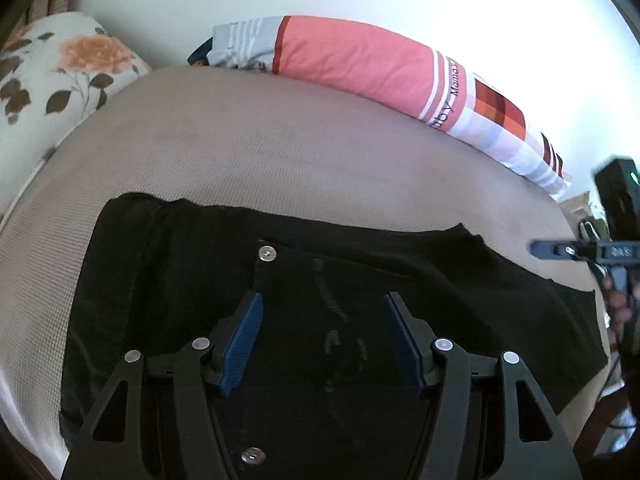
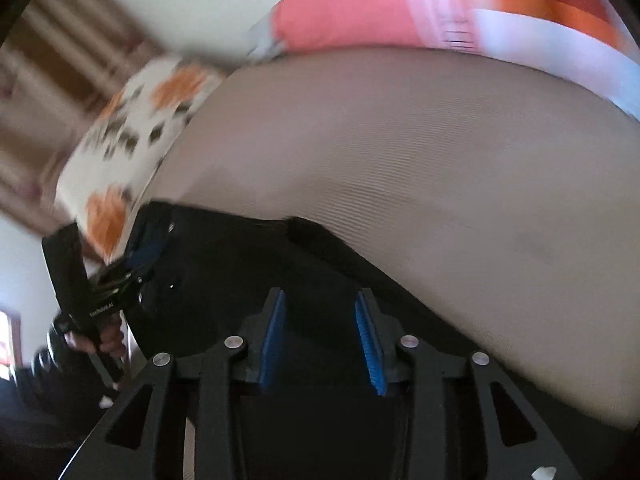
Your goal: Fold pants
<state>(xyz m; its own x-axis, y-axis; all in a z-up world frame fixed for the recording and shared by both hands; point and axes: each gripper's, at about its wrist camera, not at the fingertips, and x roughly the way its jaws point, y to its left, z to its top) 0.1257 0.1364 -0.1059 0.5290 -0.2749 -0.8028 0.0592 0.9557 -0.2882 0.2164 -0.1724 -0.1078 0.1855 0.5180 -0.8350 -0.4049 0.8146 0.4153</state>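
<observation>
Black pants [image 1: 320,300] are lying folded into a flat, wide shape on a taupe, waffle-textured bedspread [image 1: 260,148] that is covering a bed, near the front edge of the bed and close to both cameras. In the left wrist view, the left gripper [image 1: 322,340] is hovering above the middle of the pants, pointing steeply down, its two blue-padded fingers [image 1: 244,340] standing well apart with only dark fabric showing beneath the gap and nothing clamped between them. A silver metal button [image 1: 267,253] on the pants is showing just beyond the left fingertip. At the far edge of the bed, a long pink pillow [image 1: 360,64] with white stripes and orange checks is lying against a pale wall, and a white floral pillow [image 1: 52,80] with orange blossoms is sitting at the far left. In the blurred right wrist view, the right gripper [image 2: 320,336] is hanging over the right end of the pants [image 2: 240,264], its blue pads [image 2: 274,340] standing partly apart and holding nothing. No boxes, baskets or other containers are showing in either view.
</observation>
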